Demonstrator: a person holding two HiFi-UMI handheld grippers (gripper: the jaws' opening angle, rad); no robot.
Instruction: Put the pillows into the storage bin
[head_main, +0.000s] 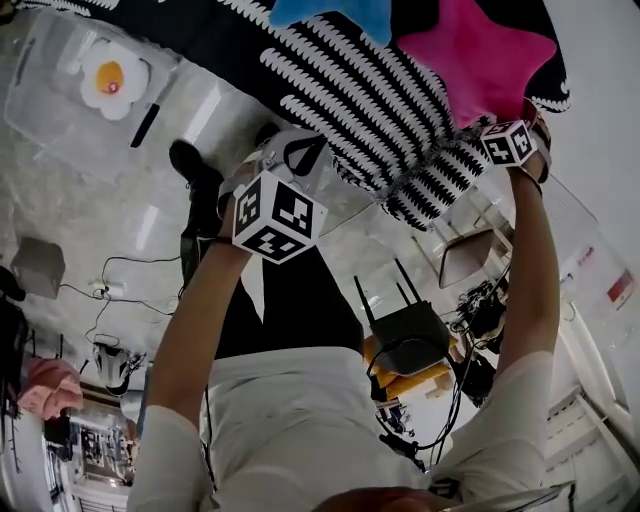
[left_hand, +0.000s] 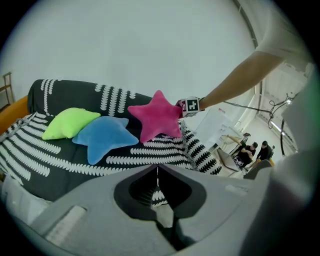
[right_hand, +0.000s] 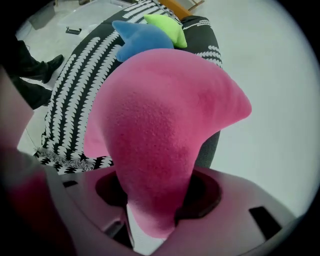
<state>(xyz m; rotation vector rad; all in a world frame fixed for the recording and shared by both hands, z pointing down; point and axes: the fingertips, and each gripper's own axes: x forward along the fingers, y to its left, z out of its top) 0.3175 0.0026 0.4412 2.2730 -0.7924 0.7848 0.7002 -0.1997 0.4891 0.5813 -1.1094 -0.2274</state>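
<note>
My right gripper (right_hand: 150, 202) is shut on one arm of the pink star pillow (right_hand: 165, 130), which hangs lifted off the black-and-white patterned sofa cover (right_hand: 75, 85). The head view has this pillow (head_main: 470, 55) at the top right, above the right gripper (head_main: 492, 122). A blue star pillow (left_hand: 105, 137) and a green one (left_hand: 70, 122) lie side by side on the cover. My left gripper (left_hand: 158, 175) is shut with nothing in it, in front of the sofa's edge. A clear storage bin (head_main: 40, 120) stands on the floor at the left, with a fried-egg pillow (head_main: 113, 78) inside.
A person's dark shoes (head_main: 195, 165) stand on the floor between the bin and the sofa. A black router (head_main: 410, 335) sits on an orange stool among cables. Several people (left_hand: 250, 150) sit far off by a chair (head_main: 470, 255).
</note>
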